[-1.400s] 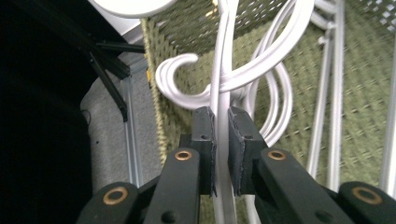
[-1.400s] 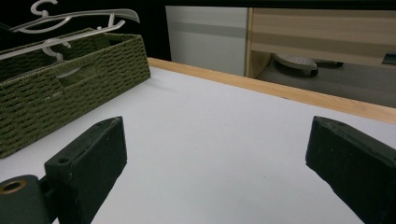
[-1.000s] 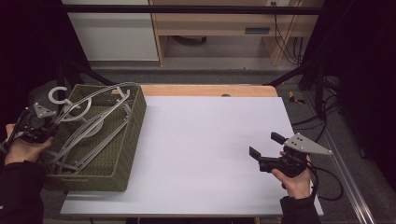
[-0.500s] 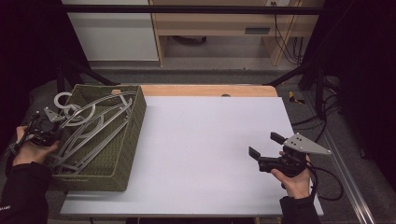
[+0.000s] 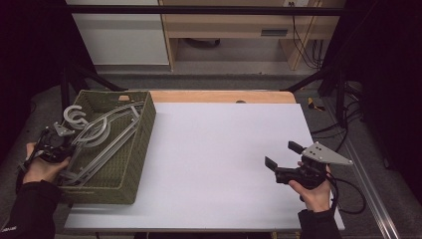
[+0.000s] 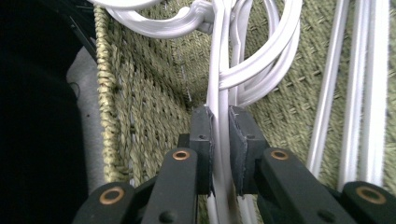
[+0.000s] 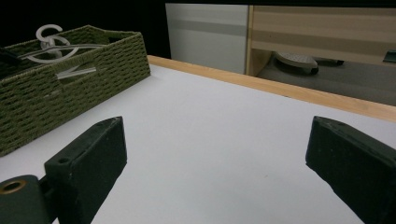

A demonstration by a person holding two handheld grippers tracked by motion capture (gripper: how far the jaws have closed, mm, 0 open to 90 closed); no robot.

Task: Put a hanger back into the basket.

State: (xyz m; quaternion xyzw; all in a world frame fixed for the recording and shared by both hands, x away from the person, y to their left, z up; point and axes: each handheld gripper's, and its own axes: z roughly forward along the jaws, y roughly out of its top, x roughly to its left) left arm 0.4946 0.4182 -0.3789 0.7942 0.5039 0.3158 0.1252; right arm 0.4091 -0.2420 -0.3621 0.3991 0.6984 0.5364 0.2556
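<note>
A broad white worktop [image 5: 224,159] with a light wooden strip [image 5: 224,96] along its far edge carries an olive-green woven rectangular basket [image 5: 132,149] at its left end. Inside the basket lies a bundle of white plastic clothes hangers [image 5: 107,137], hooks toward the far left corner. The left claw [image 5: 64,142] is clamped on one hanger's thin stem [image 6: 219,140] just inside the basket's left wall. The right claw [image 5: 281,154] hovers over the bare worktop near its right edge, jaws wide apart, nothing between them. Beyond the worktop stand a white cabinet [image 5: 119,40] and a pale wooden shelf unit [image 5: 229,30] on a grey floor [image 5: 224,79], with black cables [image 5: 303,40] hanging at the right.
</note>
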